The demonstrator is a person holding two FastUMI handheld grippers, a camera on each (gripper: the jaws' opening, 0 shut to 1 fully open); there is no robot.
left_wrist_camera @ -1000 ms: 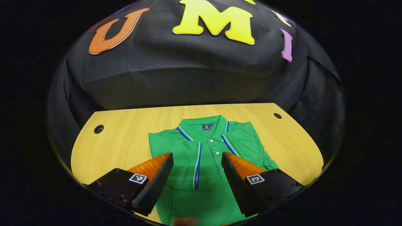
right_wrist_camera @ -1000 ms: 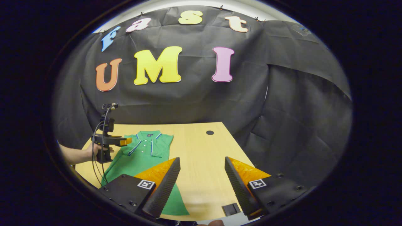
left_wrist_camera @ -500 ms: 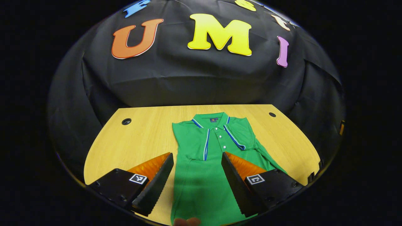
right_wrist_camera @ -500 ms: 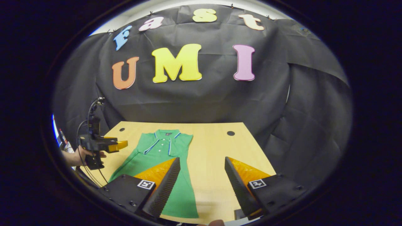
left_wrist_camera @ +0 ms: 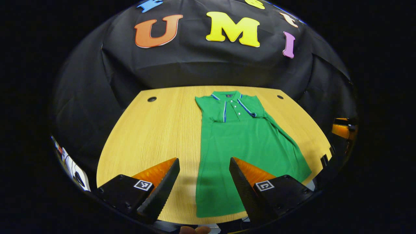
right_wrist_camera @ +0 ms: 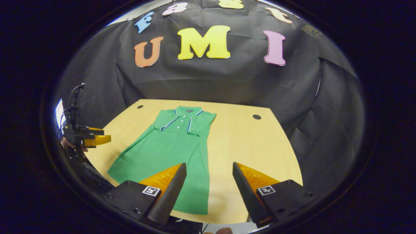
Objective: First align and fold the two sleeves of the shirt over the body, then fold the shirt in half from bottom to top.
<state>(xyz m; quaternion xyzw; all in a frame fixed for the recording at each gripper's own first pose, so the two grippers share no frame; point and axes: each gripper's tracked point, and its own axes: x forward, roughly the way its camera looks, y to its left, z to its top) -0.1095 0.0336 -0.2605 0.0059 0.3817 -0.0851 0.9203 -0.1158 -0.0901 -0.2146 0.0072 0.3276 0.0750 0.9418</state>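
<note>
A green polo shirt (left_wrist_camera: 240, 143) lies flat on the wooden table (left_wrist_camera: 156, 136), collar at the far side and hem towards me. Both short sleeves are folded in over the chest. My left gripper (left_wrist_camera: 204, 182) is open above the hem's left corner, and nothing is held between its fingers. In the right gripper view the shirt (right_wrist_camera: 169, 149) runs from the far middle to the near edge. There my right gripper (right_wrist_camera: 208, 188) is open over the hem's right corner. At the left edge a hand holds the left gripper (right_wrist_camera: 105, 139), off the table's side.
The table (right_wrist_camera: 253, 149) has a round cable hole at each far corner (left_wrist_camera: 151, 99) (left_wrist_camera: 279, 97). Bare wood lies left of the shirt in the left gripper view. Black cloth walls close in on three sides. The right gripper (left_wrist_camera: 343, 128) shows at the far right.
Both grippers have drawn back from the chest towards the near table edge, still open. The whole shirt down to its hem now shows in both views.
</note>
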